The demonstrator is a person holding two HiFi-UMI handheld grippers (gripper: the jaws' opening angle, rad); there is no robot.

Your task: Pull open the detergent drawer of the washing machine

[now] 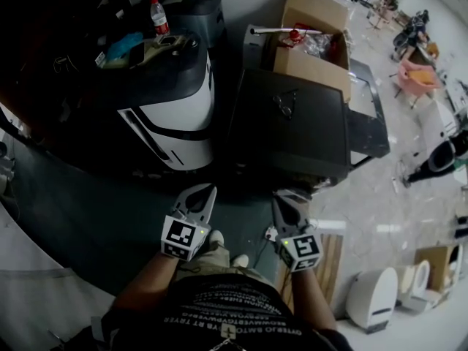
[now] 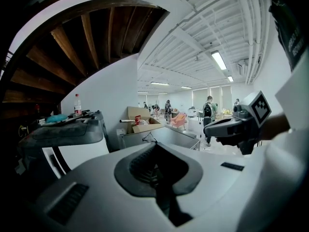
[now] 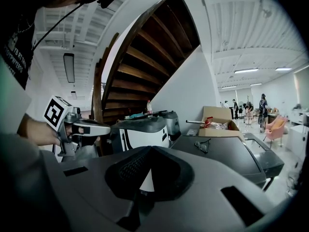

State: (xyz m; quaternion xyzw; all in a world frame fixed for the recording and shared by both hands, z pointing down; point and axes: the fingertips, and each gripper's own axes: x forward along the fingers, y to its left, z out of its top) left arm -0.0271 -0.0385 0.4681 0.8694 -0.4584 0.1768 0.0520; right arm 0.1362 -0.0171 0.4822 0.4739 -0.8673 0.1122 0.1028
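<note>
A dark grey box-shaped machine [image 1: 292, 126] with a flat lid stands ahead of me; no detergent drawer shows on it from these views. It also appears in the left gripper view [image 2: 164, 137] and the right gripper view [image 3: 227, 153]. To its left stands a rounded white and black appliance [image 1: 172, 112]. My left gripper [image 1: 207, 191] is shut and empty, short of the gap between the two machines. My right gripper [image 1: 282, 196] is shut and empty too, just before the dark machine's front edge. Each gripper shows in the other's view: the right gripper [image 2: 223, 127], the left gripper [image 3: 102, 128].
Folded glasses [image 1: 284, 102] lie on the dark machine's lid. An open cardboard box [image 1: 314, 39] stands behind it. A bottle [image 1: 159, 14] and clutter top the rounded appliance. A wooden staircase [image 3: 145, 57] overhangs the left. White appliances [image 1: 373, 298] and a pallet [image 1: 330, 258] sit at my right.
</note>
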